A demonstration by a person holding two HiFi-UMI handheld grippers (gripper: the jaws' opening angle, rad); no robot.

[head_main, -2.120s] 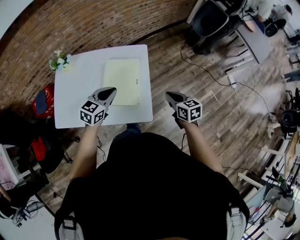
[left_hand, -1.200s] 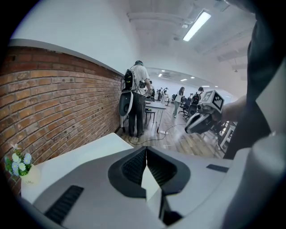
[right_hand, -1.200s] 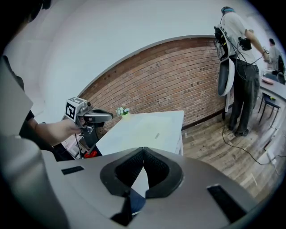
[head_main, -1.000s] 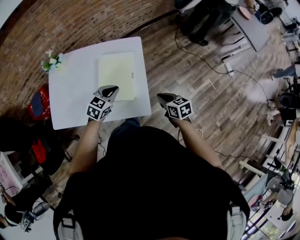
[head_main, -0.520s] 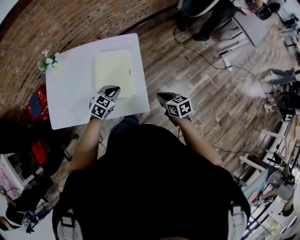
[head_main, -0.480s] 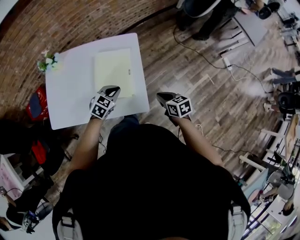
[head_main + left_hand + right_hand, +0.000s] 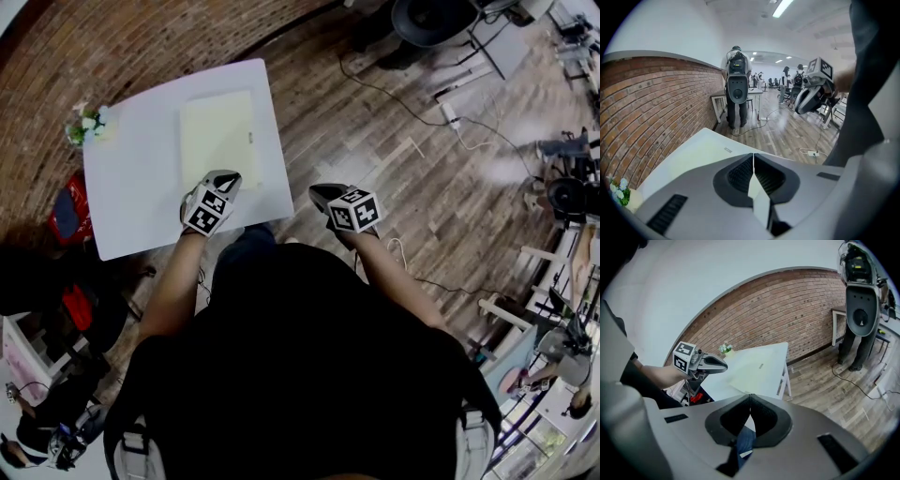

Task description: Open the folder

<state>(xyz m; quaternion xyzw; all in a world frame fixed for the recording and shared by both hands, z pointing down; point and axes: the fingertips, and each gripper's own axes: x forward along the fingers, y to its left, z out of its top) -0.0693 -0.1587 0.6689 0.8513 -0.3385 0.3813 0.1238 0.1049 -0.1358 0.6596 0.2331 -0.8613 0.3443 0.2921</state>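
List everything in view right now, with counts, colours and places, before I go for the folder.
table: one, white, beside the brick wall
folder: one, pale yellow, flat on the table's right half, looks closed
flowers: one small bunch, white and green, table's far left corner
bag: one, red, left of the table, low down
power strip: one, white, on the wooden floor to the right
left gripper: one, grey, jaws shut and empty, over the table's near edge by the folder
right gripper: one, grey, jaws shut and empty, off the table's right side
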